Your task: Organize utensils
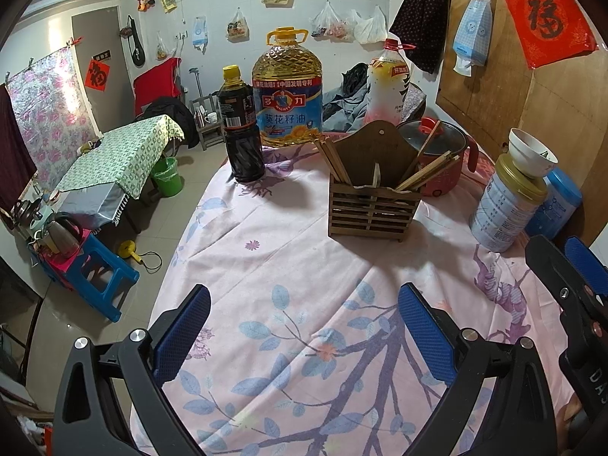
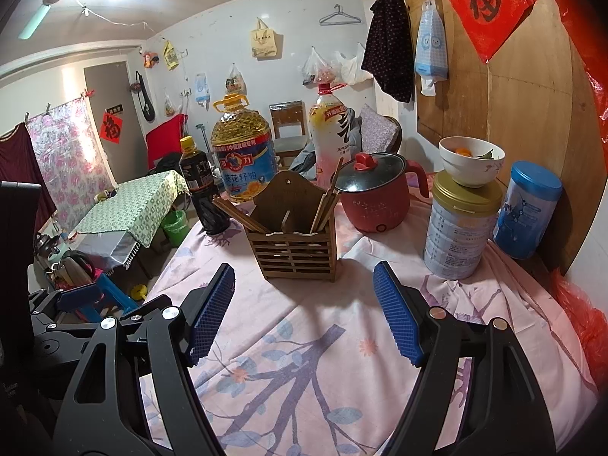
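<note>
1. Left wrist view: the left gripper (image 1: 304,326) hangs over the near part of the pink floral tablecloth (image 1: 288,266), its blue-padded fingers (image 1: 182,338) spread wide with nothing between them and touching nothing.
2. Right wrist view: the right gripper (image 2: 304,311) is likewise spread wide and empty above the cloth, its pads (image 2: 399,311) apart from every object. In the left view its dark body shows at the far right edge.
3. The wooden slatted utensil holder (image 1: 374,205) stands upright on the cloth, far of both grippers and well apart from them. Chopsticks (image 1: 334,159) lean out of its left and right compartments, and a pale flat handle rises at the middle.
4. Behind the holder stand a dark sauce bottle (image 1: 241,125), an oil jug (image 1: 287,87) and a red electric pot (image 1: 440,152); to its right, a tin (image 1: 501,209) carries a white bowl (image 1: 532,154).
5. Through the slats the holder's contents are too dark to identify, and how many chopsticks it holds cannot be counted.
</note>
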### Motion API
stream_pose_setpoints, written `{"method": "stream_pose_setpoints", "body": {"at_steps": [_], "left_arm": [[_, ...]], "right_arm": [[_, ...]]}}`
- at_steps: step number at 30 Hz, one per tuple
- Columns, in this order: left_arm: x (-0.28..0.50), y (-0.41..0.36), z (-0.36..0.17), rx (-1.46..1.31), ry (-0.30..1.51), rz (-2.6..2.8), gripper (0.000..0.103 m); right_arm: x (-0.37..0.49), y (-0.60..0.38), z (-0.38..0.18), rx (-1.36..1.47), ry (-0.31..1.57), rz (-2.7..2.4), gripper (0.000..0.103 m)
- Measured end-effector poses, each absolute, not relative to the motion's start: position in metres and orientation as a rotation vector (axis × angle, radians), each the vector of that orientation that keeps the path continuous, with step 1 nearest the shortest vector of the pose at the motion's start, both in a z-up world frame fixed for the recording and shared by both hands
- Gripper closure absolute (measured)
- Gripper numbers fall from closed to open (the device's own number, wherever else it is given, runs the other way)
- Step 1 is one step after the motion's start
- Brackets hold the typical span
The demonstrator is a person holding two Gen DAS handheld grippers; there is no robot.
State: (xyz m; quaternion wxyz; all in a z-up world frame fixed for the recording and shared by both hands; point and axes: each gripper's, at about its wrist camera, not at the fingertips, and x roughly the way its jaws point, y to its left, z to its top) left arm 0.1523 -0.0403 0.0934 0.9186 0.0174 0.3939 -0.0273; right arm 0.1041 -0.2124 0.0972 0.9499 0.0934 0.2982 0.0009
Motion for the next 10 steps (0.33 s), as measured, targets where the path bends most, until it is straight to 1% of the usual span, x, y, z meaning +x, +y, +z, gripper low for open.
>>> {"method": "stream_pose_setpoints", "body": {"at_steps": [10], "left_arm": [[0.1496,-0.0320,0.0921,0.028,0.809,-0.041,0.006]], "right_arm": [[0.1052,-0.2124,0.0965,0.193,0.608,0.002,0.029]]}}
